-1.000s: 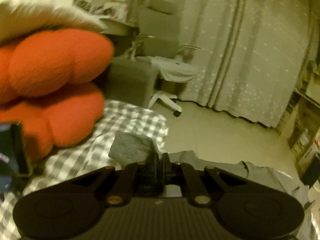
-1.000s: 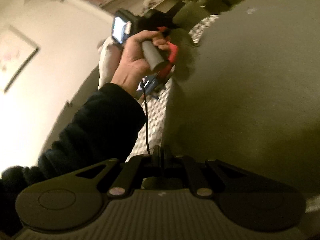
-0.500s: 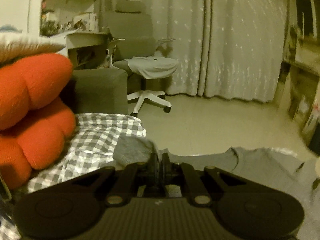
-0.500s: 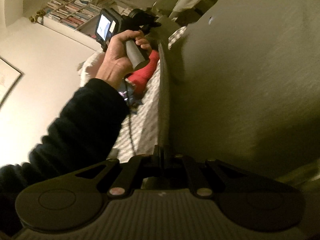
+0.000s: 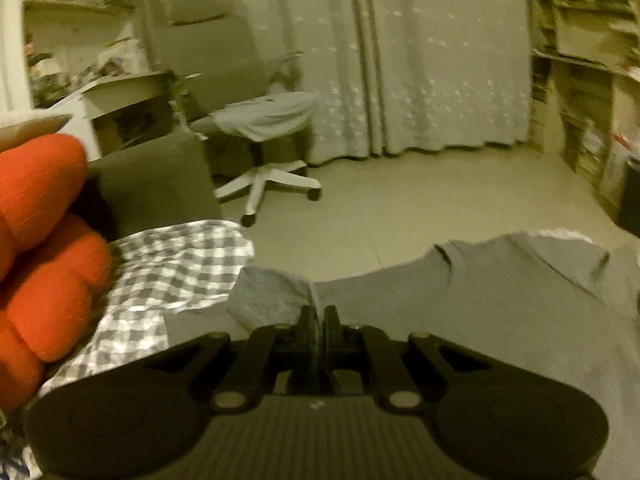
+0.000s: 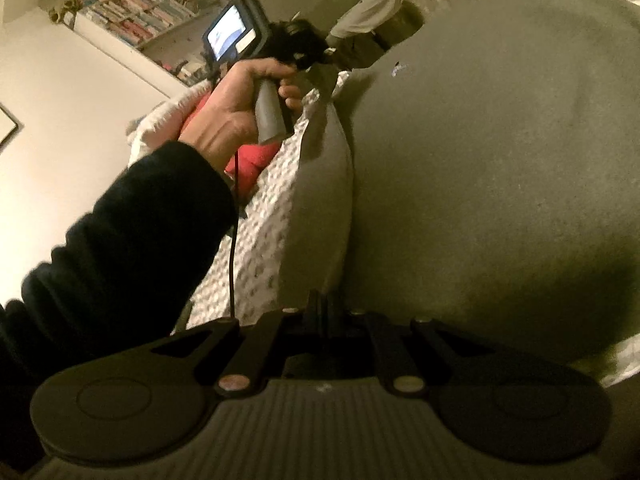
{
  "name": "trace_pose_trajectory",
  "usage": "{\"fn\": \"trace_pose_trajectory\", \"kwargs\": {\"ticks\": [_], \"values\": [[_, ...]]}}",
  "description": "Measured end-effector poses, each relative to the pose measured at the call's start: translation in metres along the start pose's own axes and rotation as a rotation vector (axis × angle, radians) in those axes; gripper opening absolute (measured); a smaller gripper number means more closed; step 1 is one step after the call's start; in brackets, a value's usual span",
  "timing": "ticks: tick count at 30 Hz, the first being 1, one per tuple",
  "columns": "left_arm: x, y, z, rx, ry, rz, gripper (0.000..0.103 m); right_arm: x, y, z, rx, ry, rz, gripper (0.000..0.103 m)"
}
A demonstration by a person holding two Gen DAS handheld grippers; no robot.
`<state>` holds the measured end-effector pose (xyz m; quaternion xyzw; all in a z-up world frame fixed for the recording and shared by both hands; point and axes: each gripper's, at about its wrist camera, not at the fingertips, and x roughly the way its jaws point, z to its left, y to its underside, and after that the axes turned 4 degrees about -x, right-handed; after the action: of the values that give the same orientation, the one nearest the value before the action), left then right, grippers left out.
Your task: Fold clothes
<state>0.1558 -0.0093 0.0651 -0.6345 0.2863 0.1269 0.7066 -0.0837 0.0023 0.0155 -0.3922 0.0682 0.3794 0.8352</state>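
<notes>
The left gripper [image 5: 319, 312] has its two fingers pressed together on the edge of a grey garment [image 5: 500, 304], pinching a bunched fold of the cloth right at the tips. From the left wrist view the garment looks like a plain mid-grey knit top: soft, matte fabric, with a ribbed hem or cuff puckered up just left of the fingers and a seam line running across the upper right part. It stretches from the gripper away to the right, held up in front of the pale floor [image 5: 420, 200], and its top edge sags in a shallow curve.

The right gripper [image 6: 323, 300] also has its fingers closed tight, with the same grey cloth caught between them. In the right wrist view the garment [image 6: 500, 160] fills most of the frame as a broad, smooth, slightly billowed sheet, with a folded edge hanging down its left side toward the fingers.

Beneath it lies a grey-and-white checked bedsheet [image 5: 168, 276], and an orange cushion [image 5: 44, 248] sits to the left. The person's left hand [image 6: 236, 116], in a black sleeve [image 6: 132, 232], grips the handle of the left gripper. A white-based office chair [image 5: 260, 128] stands before the curtain [image 5: 420, 60].
</notes>
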Motion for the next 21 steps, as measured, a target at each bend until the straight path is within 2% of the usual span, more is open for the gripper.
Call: {"fn": "trace_pose_trajectory", "kwargs": {"ticks": [2,3,5,6,7,9,13,16,20,21], "values": [[0.001,0.001,-0.006,0.019,0.019,0.011,0.011,0.004,-0.001,0.006,-0.031,0.029,0.011,0.005],[-0.001,-0.001,-0.004,0.018,0.037,0.009,0.018,0.006,-0.003,0.007,-0.039,0.039,0.021,0.005],[-0.017,-0.009,0.013,-0.033,0.064,-0.034,0.062,0.010,-0.006,0.009,-0.051,0.059,0.043,0.006],[-0.028,-0.013,0.024,-0.070,0.078,-0.063,0.067,0.012,-0.009,0.010,-0.062,0.074,0.053,0.007],[-0.040,-0.016,0.037,-0.108,0.094,-0.085,0.070,0.014,-0.012,0.012,-0.074,0.090,0.062,0.013],[-0.063,-0.017,0.060,-0.171,0.107,-0.106,0.070,0.016,-0.020,0.013,-0.087,0.117,0.076,0.013],[-0.099,0.005,0.099,-0.256,0.039,-0.104,0.070,0.014,-0.060,0.017,-0.148,0.175,0.070,0.013],[-0.107,0.031,0.123,-0.348,0.022,-0.087,0.070,0.025,-0.110,0.021,-0.248,0.191,0.094,0.014],[-0.109,0.065,0.149,-0.457,-0.023,-0.056,0.070,0.056,-0.185,-0.009,-0.278,0.181,0.115,0.016],[-0.105,0.072,0.152,-0.478,-0.029,-0.040,0.070,0.070,-0.200,-0.014,-0.292,0.179,0.125,0.020]]}}
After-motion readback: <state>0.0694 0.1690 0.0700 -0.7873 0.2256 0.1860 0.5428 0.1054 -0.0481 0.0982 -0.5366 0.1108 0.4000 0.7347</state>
